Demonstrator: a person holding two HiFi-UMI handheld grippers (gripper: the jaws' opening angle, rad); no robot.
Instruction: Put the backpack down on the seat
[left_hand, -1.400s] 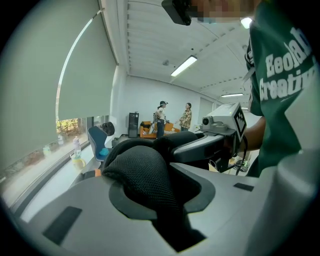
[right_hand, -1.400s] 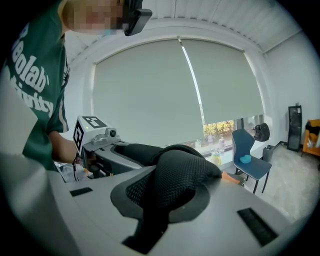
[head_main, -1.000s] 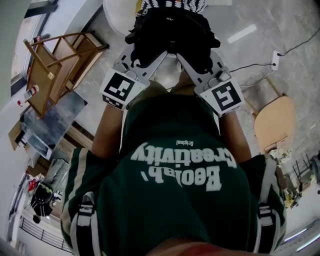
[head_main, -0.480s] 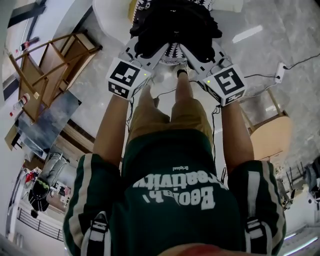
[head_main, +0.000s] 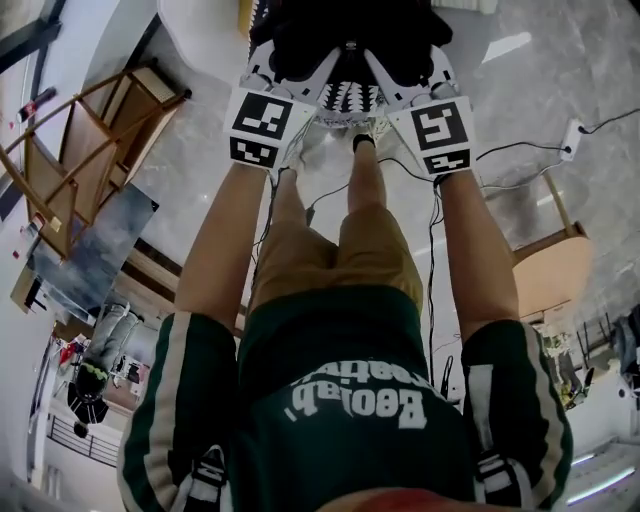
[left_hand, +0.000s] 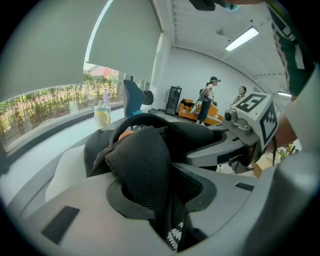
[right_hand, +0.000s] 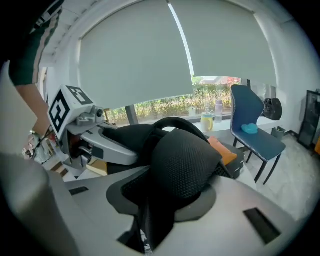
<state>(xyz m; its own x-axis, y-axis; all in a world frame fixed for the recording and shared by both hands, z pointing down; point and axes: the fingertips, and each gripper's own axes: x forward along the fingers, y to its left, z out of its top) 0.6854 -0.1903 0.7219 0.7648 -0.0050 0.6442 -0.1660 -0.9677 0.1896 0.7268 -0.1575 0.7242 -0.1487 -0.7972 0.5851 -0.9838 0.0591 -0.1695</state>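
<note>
- Head view: a grey marble floor (head_main: 540, 80) with a white cable (head_main: 520, 150) across it. A wooden chair (head_main: 90, 150) leans at the left and a round wooden stool (head_main: 550, 275) stands at the right. The black backpack (head_main: 345, 35) is at the top edge, beside a white rounded seat (head_main: 195, 25); whether it rests there cannot be told. The left gripper (head_main: 322, 62) and right gripper (head_main: 380, 62) reach into it from either side.
- Left gripper view: the jaws have just been opening but stand narrow, pressed on a mesh strap (left_hand: 142, 170). Only this view shows two people (left_hand: 207, 100) by the far wall and a ceiling light (left_hand: 242, 39).
- Right gripper view: the jaws have likewise just been opening, and stand narrow on the other strap. Only here appear a roller blind (right_hand: 150, 60), a blue chair (right_hand: 252, 127) and a yellow drink bottle (right_hand: 207, 121) at the window.
</note>
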